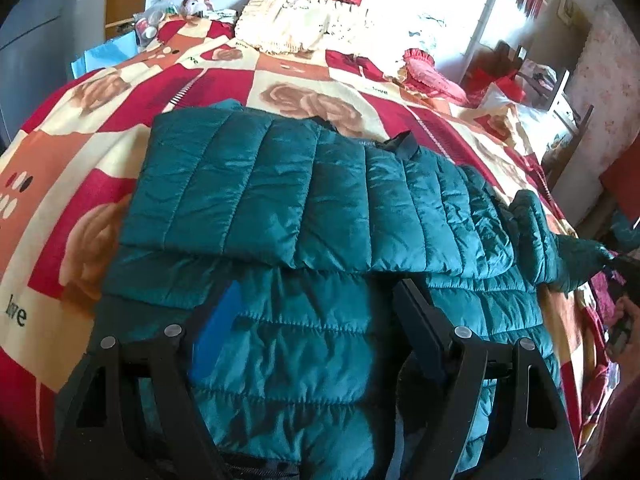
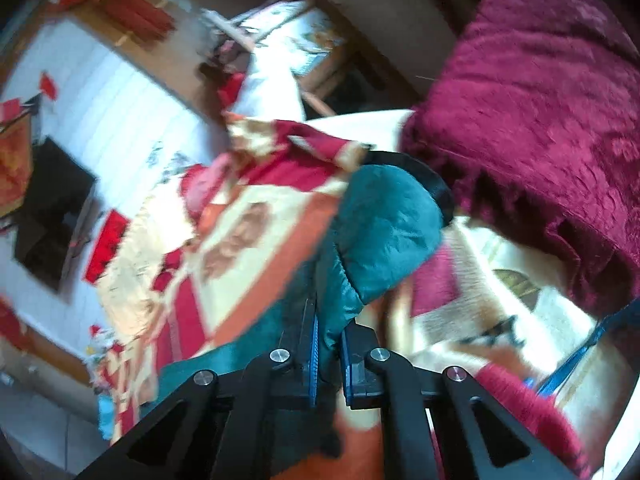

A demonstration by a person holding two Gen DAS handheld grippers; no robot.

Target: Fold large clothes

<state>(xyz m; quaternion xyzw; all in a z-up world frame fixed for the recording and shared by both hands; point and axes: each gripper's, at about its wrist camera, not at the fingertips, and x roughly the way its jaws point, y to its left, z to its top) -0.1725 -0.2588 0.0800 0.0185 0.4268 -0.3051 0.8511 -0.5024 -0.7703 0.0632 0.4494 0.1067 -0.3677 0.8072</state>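
Teal quilted puffer jacket (image 1: 304,208) lies partly folded on your red-and-cream rose-print bedspread (image 1: 80,168). Your right gripper (image 2: 329,344) pinches its sleeve (image 2: 380,232); your left gripper (image 1: 316,320) hovers spread above the body, holding nothing. Slick nylon may slip free, or a hard pull could undo the fold. "love" is printed on the bedspread.

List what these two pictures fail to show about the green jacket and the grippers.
- Jacket near hem, left wrist view: hidden beneath the left gripper and cut by the bottom edge.
- Jacket sleeve, right wrist view: motion blur; its black cuff runs behind the maroon blanket.
- Right gripper: how much sleeve the jaws hold, hidden between them.
- Bed far end: glare.
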